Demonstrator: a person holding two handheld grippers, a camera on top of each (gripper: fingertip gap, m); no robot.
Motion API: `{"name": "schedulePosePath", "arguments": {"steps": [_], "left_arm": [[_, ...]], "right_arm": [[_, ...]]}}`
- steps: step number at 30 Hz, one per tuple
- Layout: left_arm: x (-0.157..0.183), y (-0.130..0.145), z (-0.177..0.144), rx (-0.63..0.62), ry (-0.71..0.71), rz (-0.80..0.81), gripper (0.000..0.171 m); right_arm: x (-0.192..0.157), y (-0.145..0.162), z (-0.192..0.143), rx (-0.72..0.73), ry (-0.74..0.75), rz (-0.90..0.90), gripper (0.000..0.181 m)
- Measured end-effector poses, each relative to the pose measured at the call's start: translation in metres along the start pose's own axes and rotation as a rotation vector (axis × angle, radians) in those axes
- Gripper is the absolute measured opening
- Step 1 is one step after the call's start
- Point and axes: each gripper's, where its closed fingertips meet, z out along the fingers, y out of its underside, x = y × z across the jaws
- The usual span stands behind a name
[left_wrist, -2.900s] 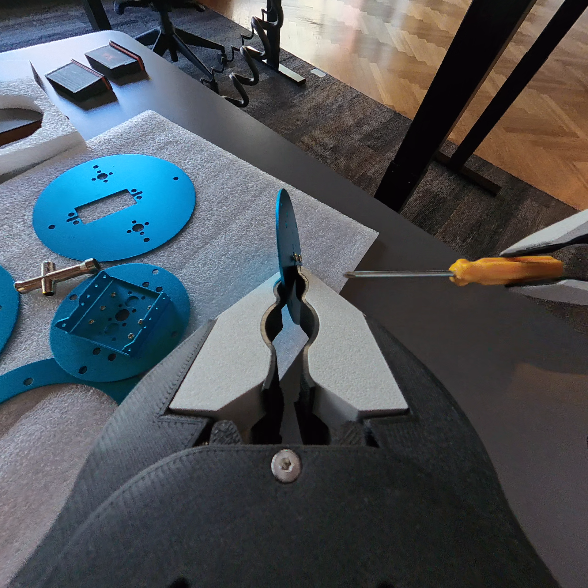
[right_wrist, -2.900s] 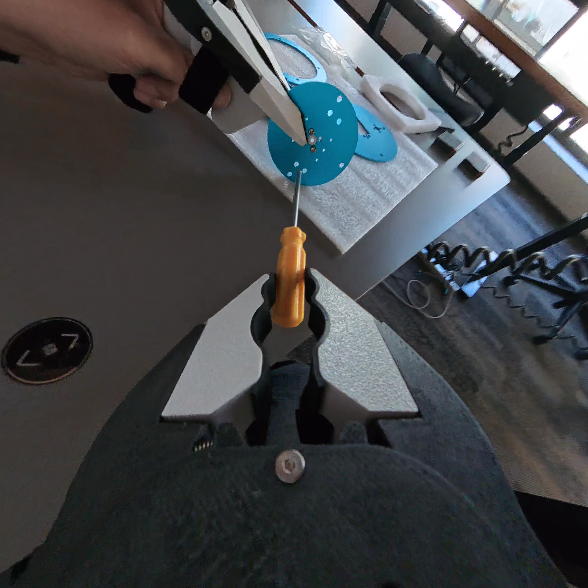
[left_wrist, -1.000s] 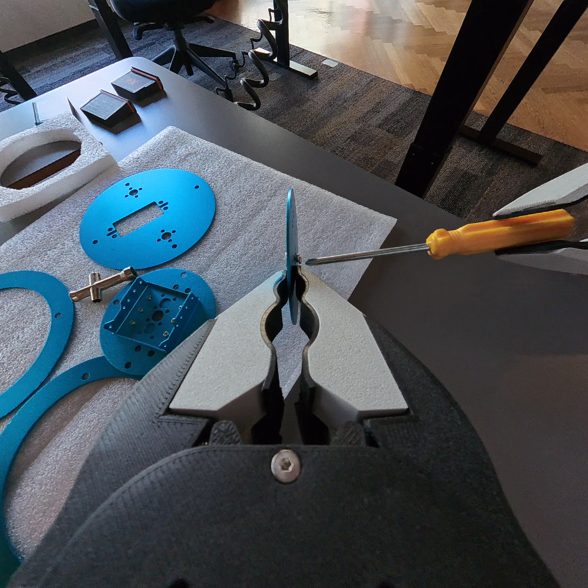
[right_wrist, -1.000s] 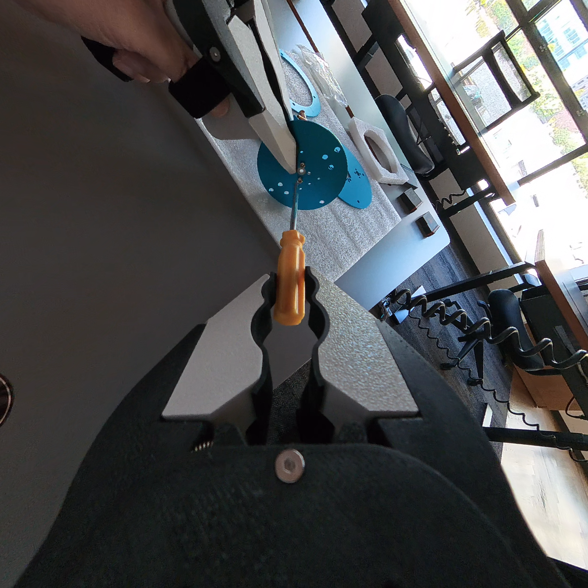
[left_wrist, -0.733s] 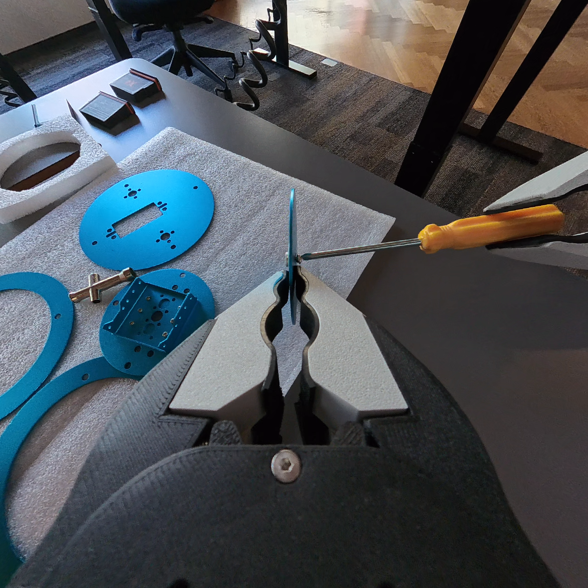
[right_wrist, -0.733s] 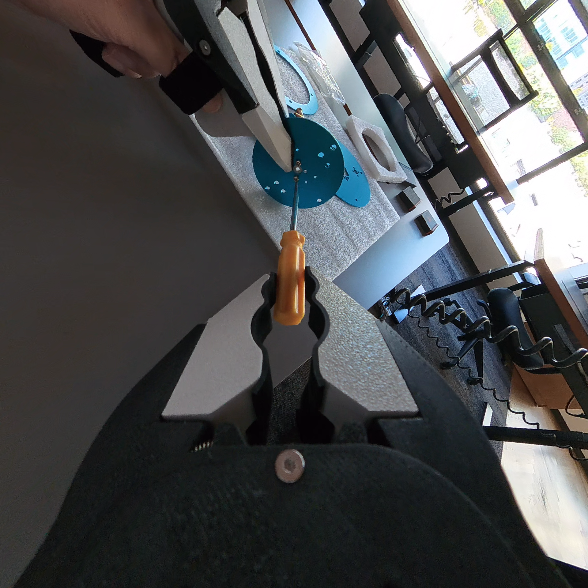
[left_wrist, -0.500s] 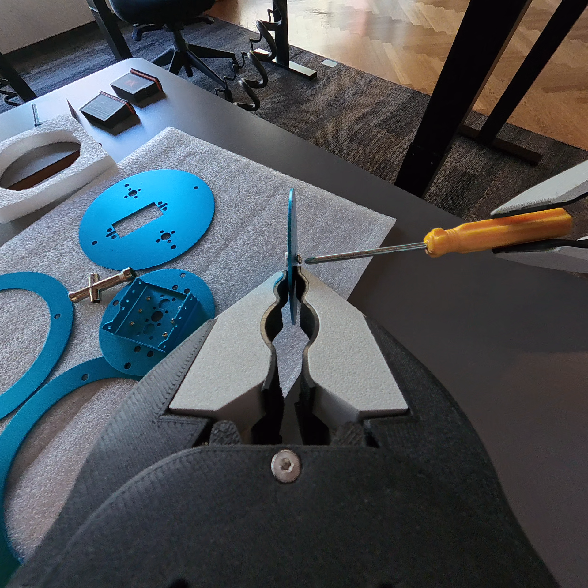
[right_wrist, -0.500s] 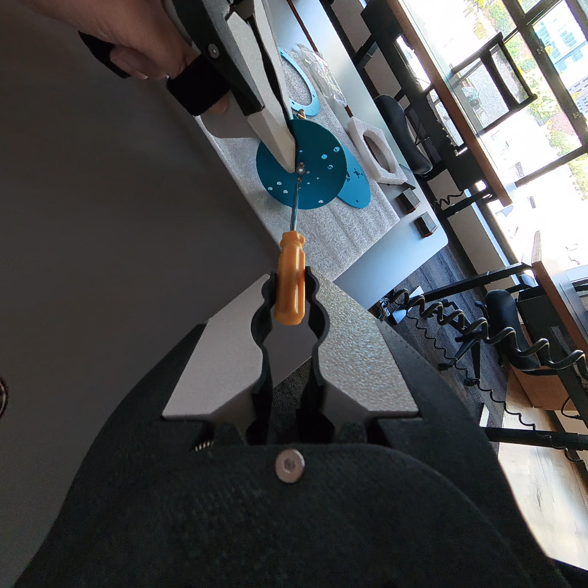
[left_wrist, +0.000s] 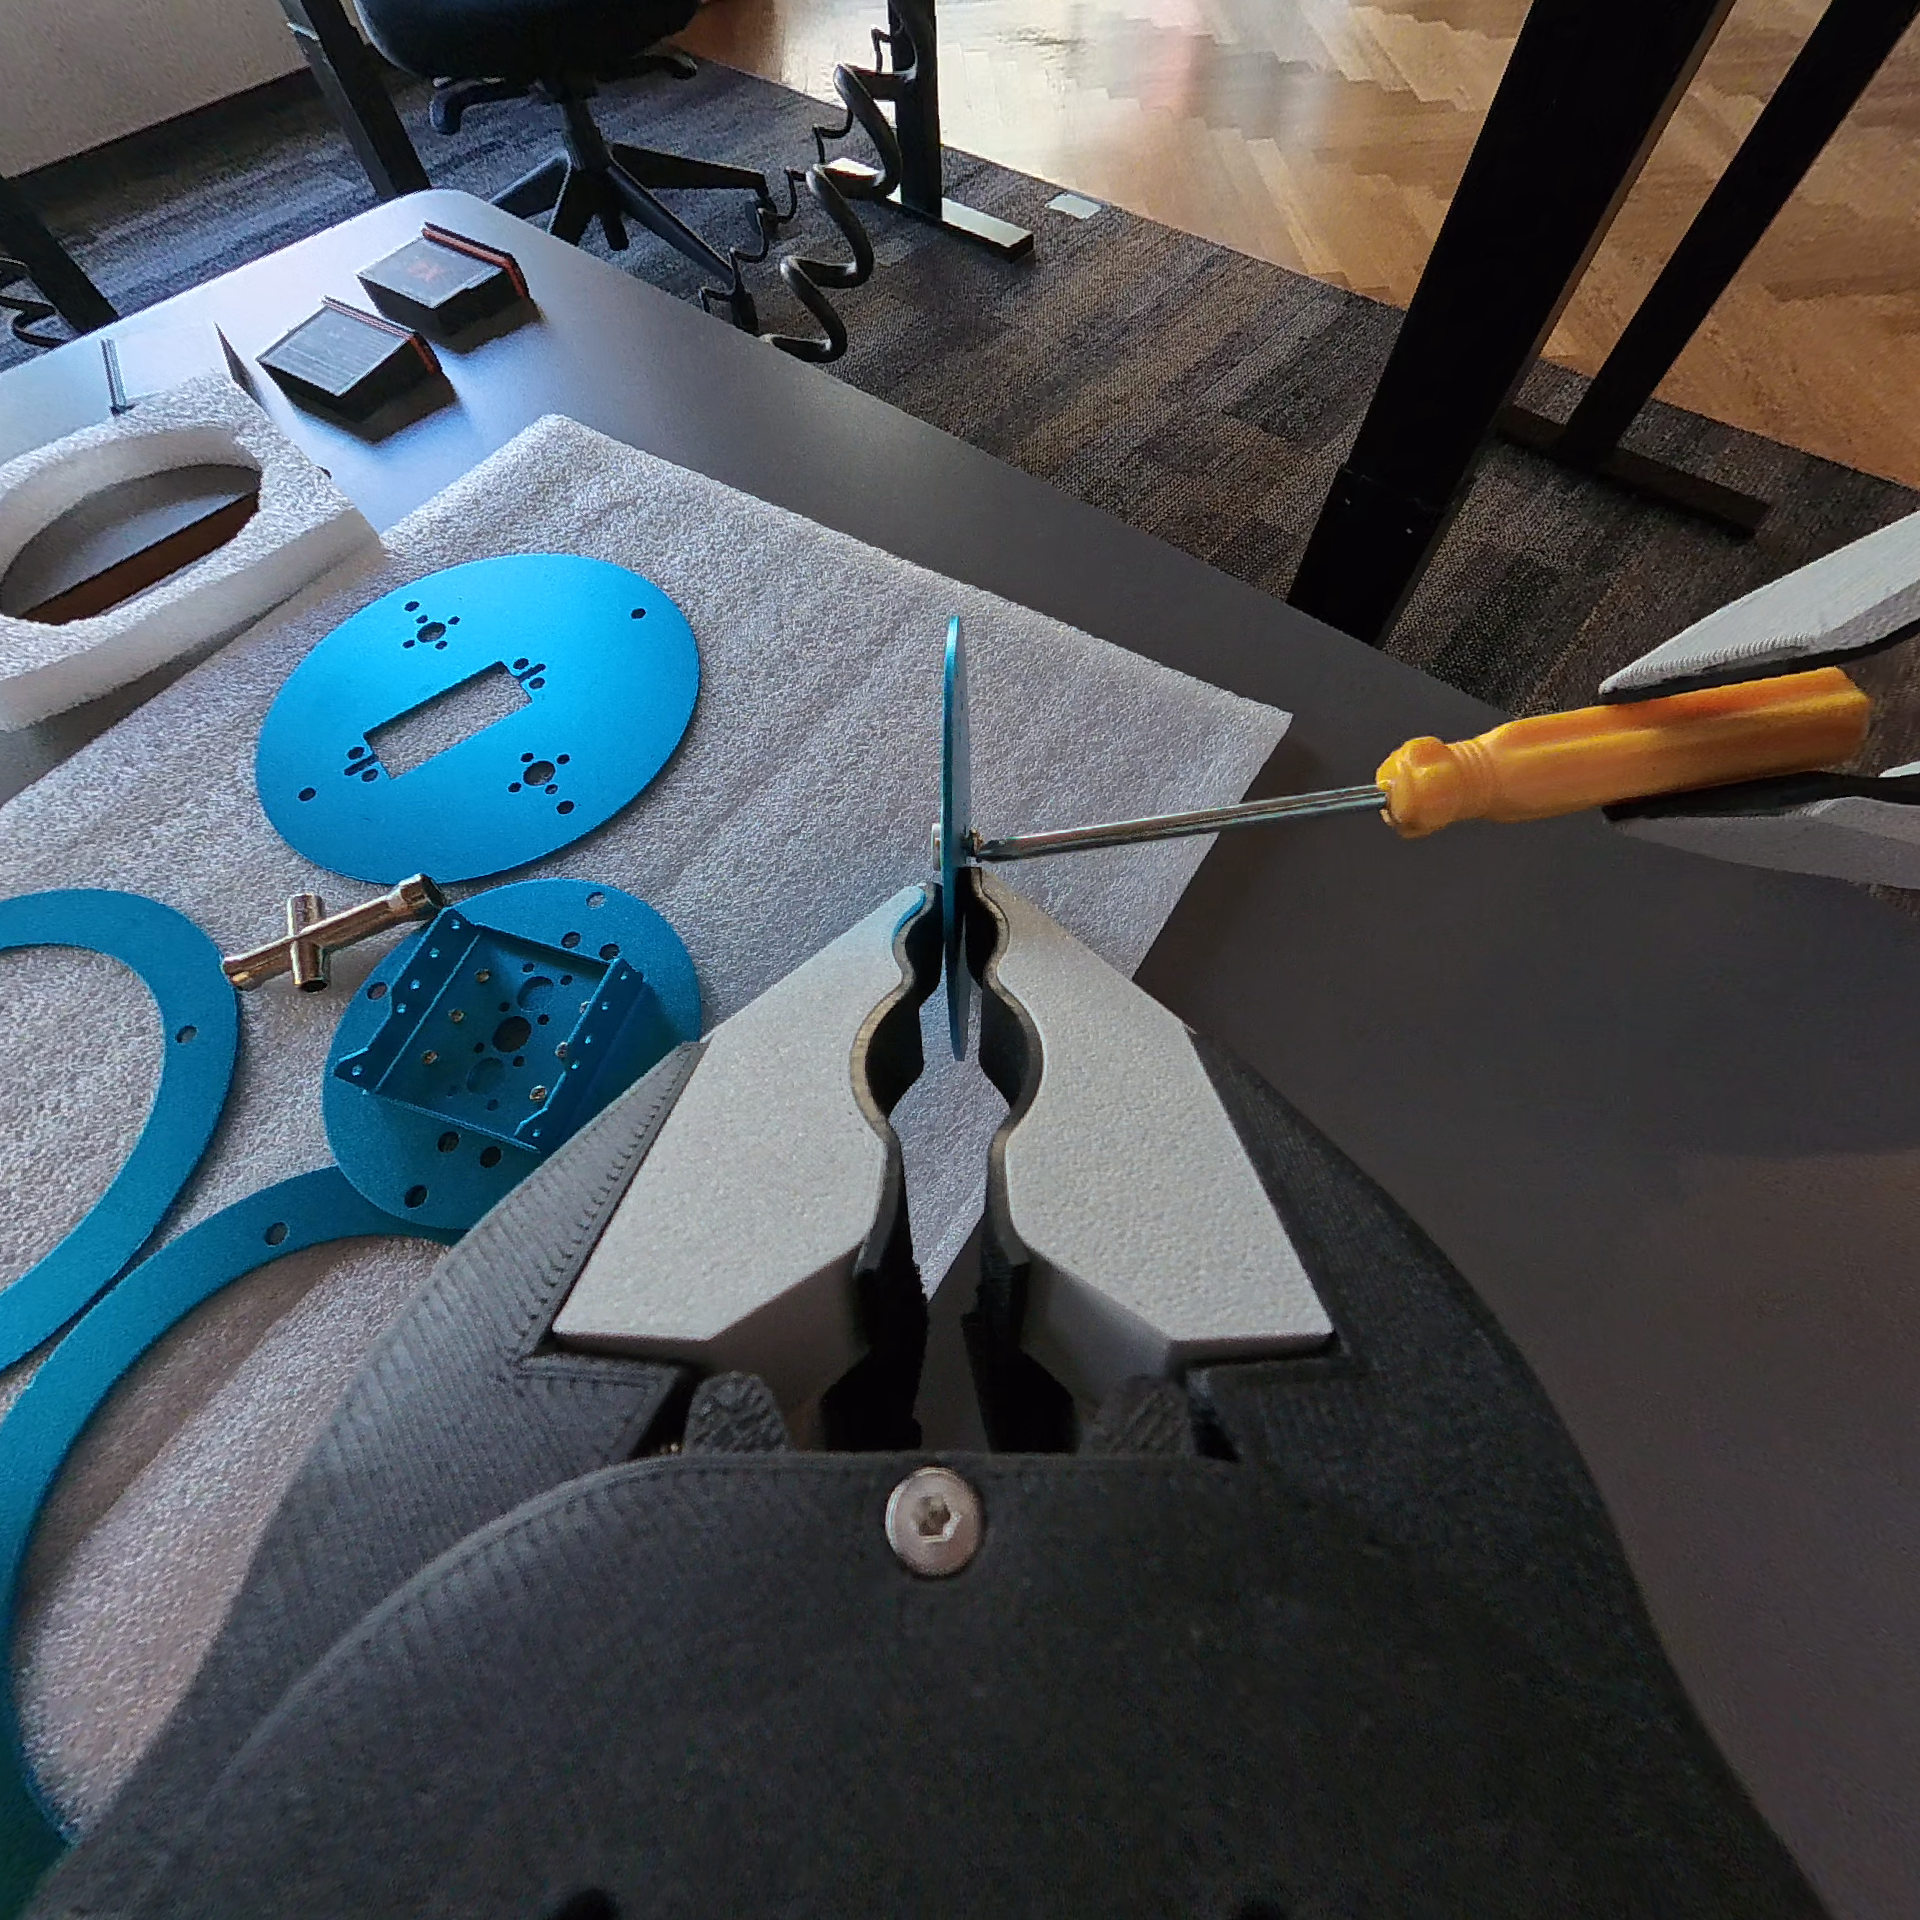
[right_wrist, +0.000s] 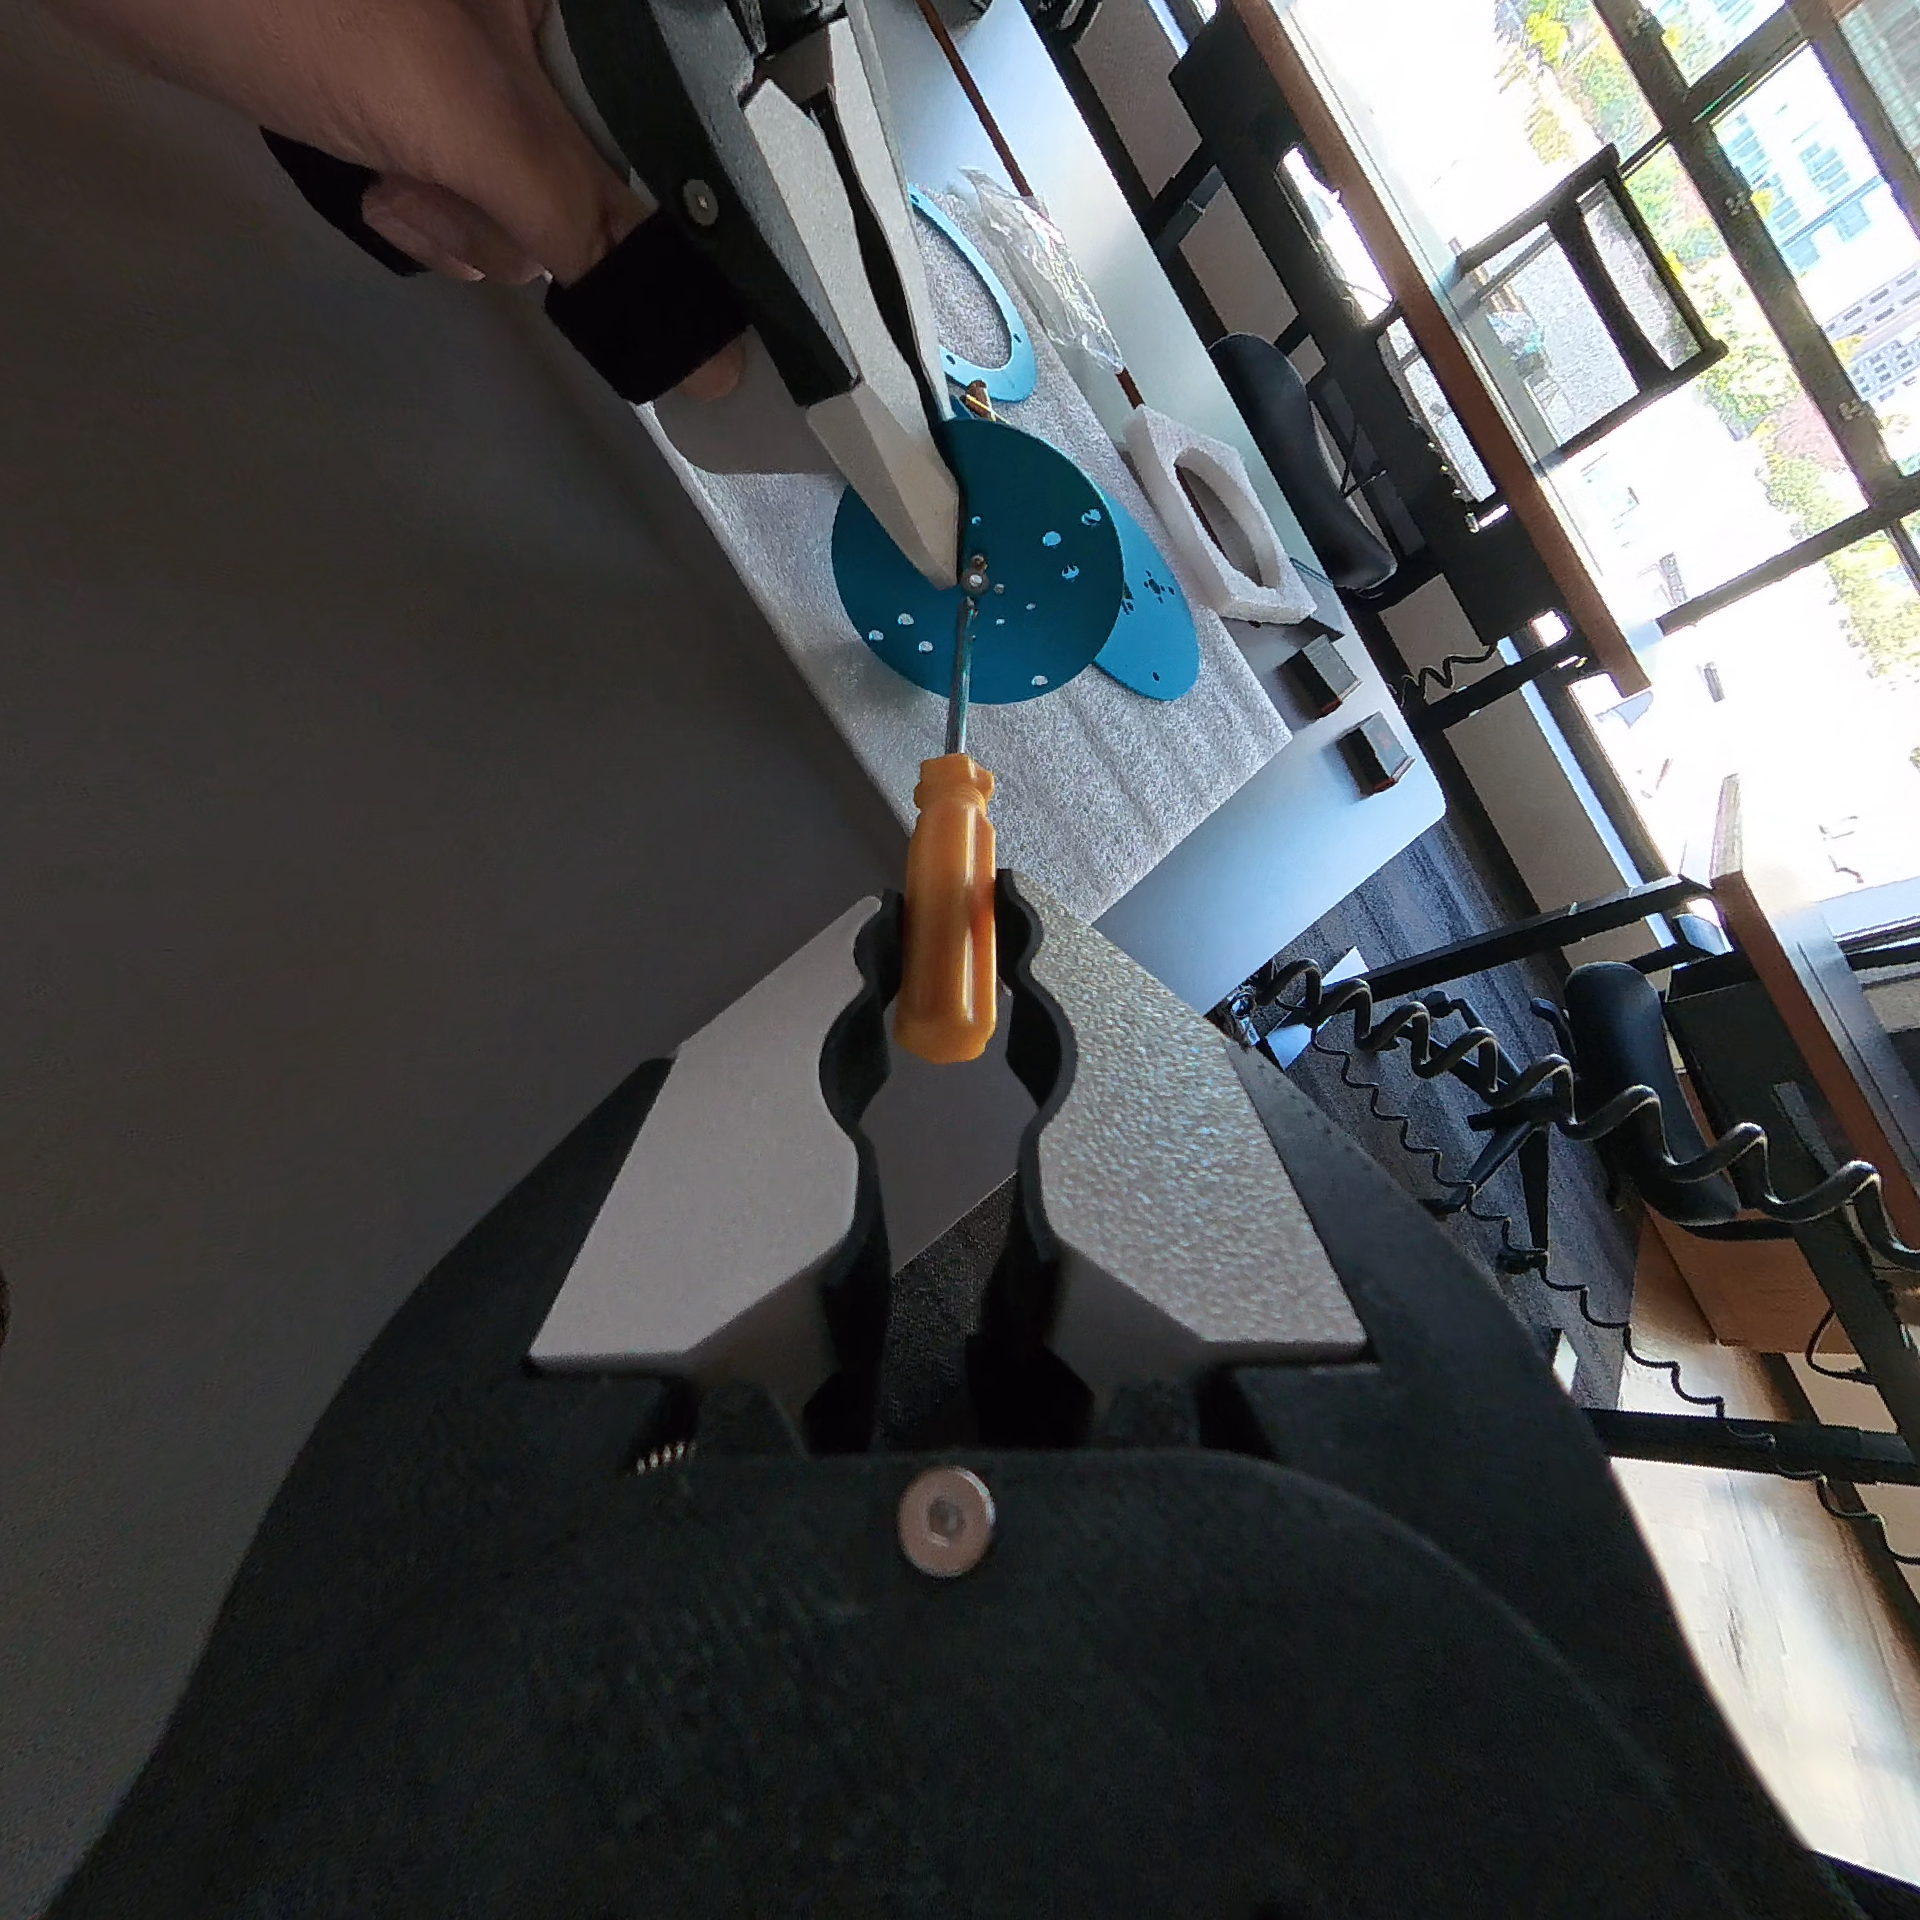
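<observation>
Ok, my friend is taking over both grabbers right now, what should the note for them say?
Left gripper: shut on the blue disc, held on edge above the foam sheet.
Right gripper: shut on the orange screwdriver; its tip sits at a small screw in the disc.
On the foam: a blue plate with a rectangular hole, a blue bracket on a smaller disc, blue rings and a metal cross key.
Done: tip meets screw. Whether the screw is tight, I cannot tell.

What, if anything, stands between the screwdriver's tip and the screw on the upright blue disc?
Nothing visible. The screwdriver, clamped in the right tongs, reaches across open air, and its tip meets the screw on the blue disc beside the left tongs.
</observation>
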Motion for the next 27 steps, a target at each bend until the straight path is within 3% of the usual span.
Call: {"name": "schedulePosePath", "arguments": {"steps": [18, 27], "left_arm": [[-0.001, 0.0002, 0.0001, -0.002, 0.001, -0.008, 0.002], [-0.0006, 0.0003, 0.0003, -0.017, 0.007, -0.024, 0.002]], "right_arm": [[0.0033, 0.0048, 0.0017, -0.008, 0.01, -0.029, 0.016], [0.0079, 0.0023, 0.0007, -0.028, 0.176, -0.703, 0.016]]}}
